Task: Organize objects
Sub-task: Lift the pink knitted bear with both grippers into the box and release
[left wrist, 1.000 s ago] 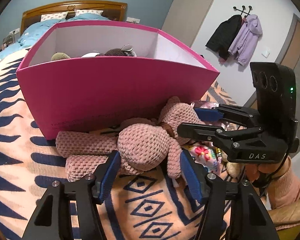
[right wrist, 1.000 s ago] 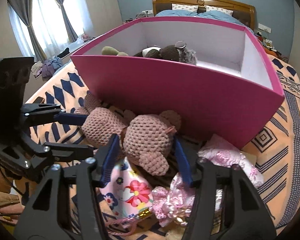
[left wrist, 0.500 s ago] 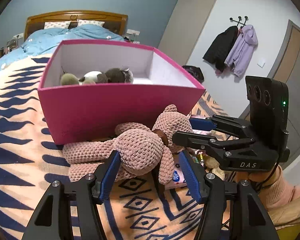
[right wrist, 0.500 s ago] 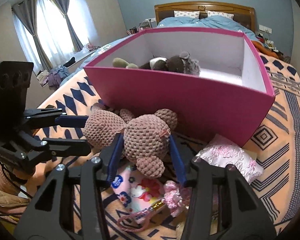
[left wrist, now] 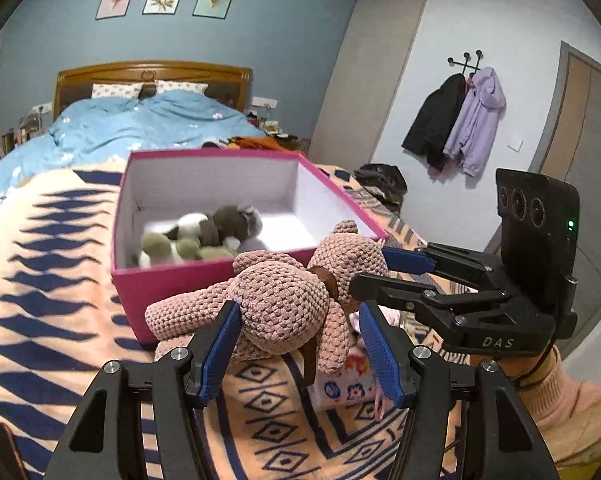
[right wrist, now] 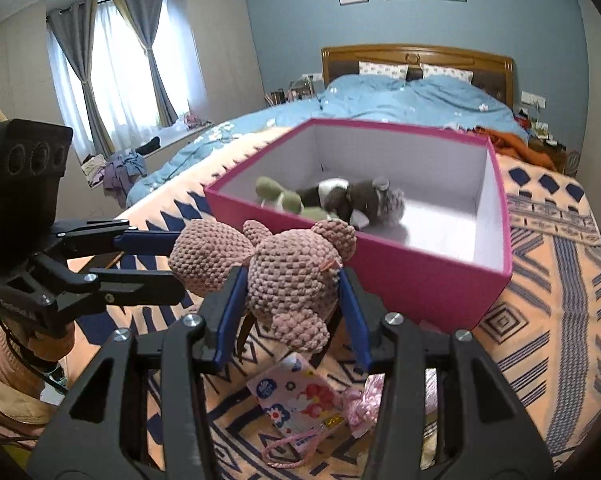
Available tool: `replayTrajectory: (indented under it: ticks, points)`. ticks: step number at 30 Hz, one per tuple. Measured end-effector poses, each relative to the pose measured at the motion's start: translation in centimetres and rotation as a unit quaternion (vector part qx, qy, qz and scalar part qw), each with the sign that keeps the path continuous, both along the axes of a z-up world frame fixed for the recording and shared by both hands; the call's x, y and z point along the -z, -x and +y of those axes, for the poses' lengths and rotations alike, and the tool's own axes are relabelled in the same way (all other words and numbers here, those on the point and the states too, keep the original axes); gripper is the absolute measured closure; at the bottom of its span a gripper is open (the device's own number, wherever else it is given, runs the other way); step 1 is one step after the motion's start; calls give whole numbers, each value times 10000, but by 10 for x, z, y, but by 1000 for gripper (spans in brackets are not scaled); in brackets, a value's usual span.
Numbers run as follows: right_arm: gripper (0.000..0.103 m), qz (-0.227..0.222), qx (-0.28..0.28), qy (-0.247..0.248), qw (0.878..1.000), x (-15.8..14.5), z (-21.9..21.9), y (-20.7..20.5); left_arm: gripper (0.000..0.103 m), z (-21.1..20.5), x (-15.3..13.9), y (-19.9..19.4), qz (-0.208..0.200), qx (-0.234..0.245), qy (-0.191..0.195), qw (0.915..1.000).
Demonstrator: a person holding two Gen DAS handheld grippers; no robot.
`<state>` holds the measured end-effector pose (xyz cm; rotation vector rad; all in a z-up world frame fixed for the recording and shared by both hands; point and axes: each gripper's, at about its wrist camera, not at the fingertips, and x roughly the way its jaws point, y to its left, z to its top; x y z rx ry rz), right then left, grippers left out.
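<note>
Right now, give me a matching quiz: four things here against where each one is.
Things:
1. knitted bear
2. grey plush
3. purple jacket
4. floral pouch

Places:
A. on the wall hook
B. on the blanket under the grippers
C. inside the pink box
D. between both grippers

Pairs: 1-D, 2-C, 3-A, 4-B
</note>
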<state>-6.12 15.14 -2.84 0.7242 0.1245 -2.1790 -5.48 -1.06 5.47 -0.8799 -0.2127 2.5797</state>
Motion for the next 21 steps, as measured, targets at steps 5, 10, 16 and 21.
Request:
replayTrajectory:
  ticks: [5, 10, 16, 21]
  points:
    - [53, 227, -21, 81, 9997, -16, -2, 1, 41, -5, -17, 7, 167, -101, -34, 9998]
    - [53, 481, -25, 152, 9987, -34, -6, 6, 41, -8, -29, 16, 298, -205, 26, 9993]
    - [53, 649, -37, 191, 9977, -47, -12, 19, 41, -14, -37, 30, 365, -318, 15, 9988]
    - [53, 678, -16, 264, 9973, -54, -15, 34, 41, -14, -43, 41, 426, -402, 119, 9982]
